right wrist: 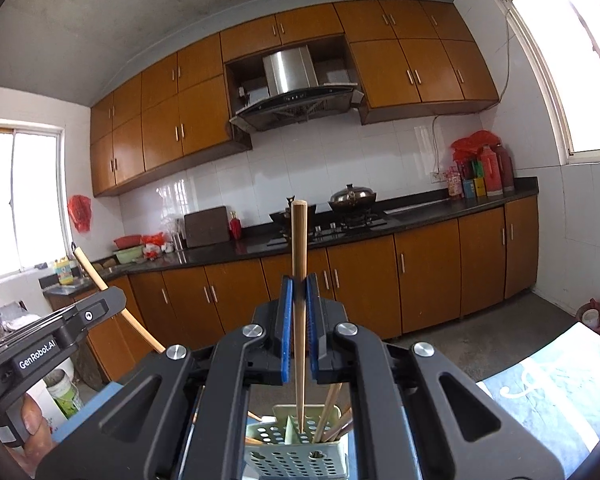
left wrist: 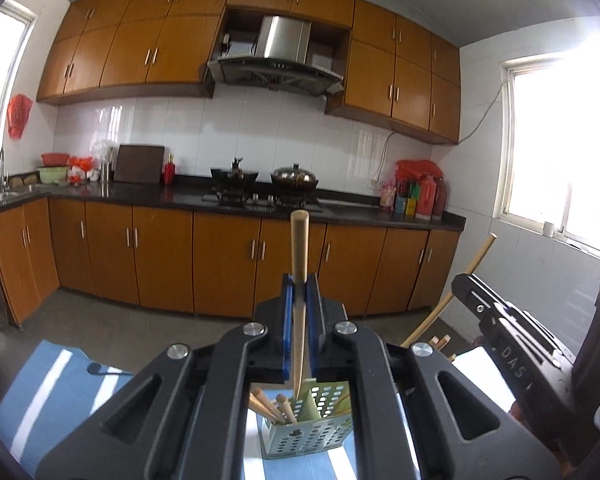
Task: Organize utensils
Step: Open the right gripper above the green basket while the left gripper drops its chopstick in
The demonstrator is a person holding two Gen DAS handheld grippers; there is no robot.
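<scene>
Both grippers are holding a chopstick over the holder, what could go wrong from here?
1. The left chopstick tip hangs near the divider of the green holder; it may catch there.
2. The holder already has leaning chopsticks that could block entry.
3. The right gripper and left gripper are close and might collide.

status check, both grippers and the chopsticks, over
Left gripper shut on chopstick. Right gripper shut on chopstick. Both tips over holder. Nothing blocking.

Chopsticks (right wrist: 332, 412) in holder (right wrist: 296, 456) on table (right wrist: 548, 392)
</scene>
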